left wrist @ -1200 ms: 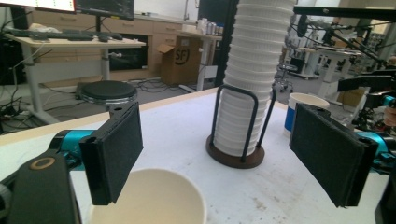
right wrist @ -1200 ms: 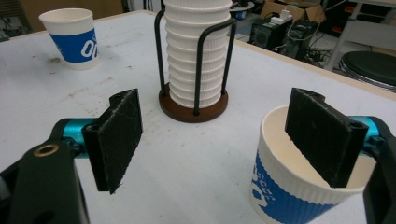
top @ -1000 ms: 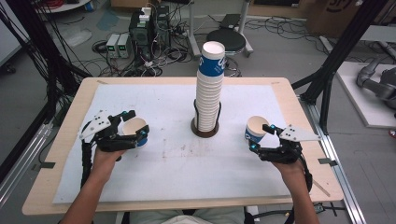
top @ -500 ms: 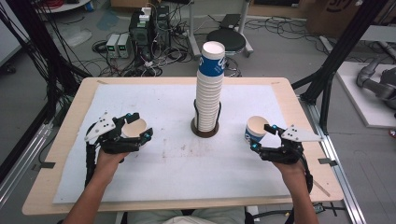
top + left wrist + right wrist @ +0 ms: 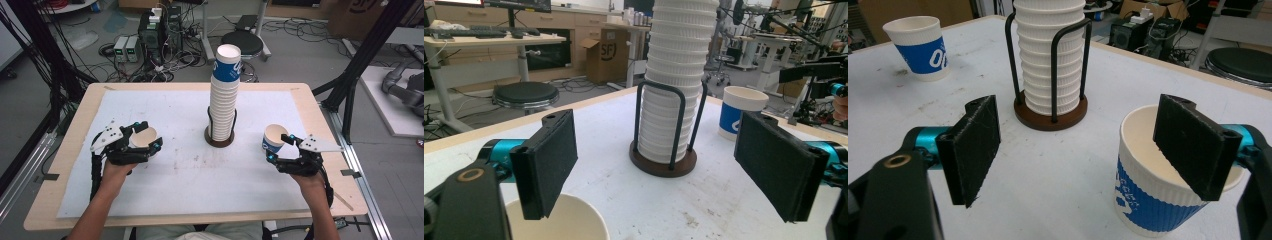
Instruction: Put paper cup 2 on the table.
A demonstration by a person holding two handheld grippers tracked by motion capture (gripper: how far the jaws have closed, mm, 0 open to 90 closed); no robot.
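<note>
On the white-covered table (image 5: 300, 190), at its centre, a tall stack of ribbed paper cups (image 5: 224, 97) is seen standing upright in a black wire holder on a round brown base (image 5: 219, 141); the topmost cup carries a blue band. The stack is placed between the two grippers, well apart from each.

At the left of the high view, the left gripper (image 5: 151, 141) is held by the person's left hand (image 5: 116, 170), its jaws standing wide. A paper cup (image 5: 144, 137) stands upright at those jaws. In the left gripper view one pad (image 5: 551, 160) is seen hanging over the cup's open rim (image 5: 561, 220), the other pad well off to the side; the cup is not clamped. Its inside appears empty.

At the right, the right gripper (image 5: 279, 148) is held by the right hand (image 5: 307, 177), jaws likewise wide. A blue-banded paper cup (image 5: 274, 137) stands upright there; in the right gripper view one pad (image 5: 1193, 145) is seen dipping into the cup's mouth (image 5: 1153, 165), the other pad (image 5: 973, 147) standing clear over bare table. What is visible of the inside is empty.

Beyond the far table edge, a round black stool (image 5: 242, 42), electronics boxes (image 5: 126, 48) and loose cables are noted on the floor.
</note>
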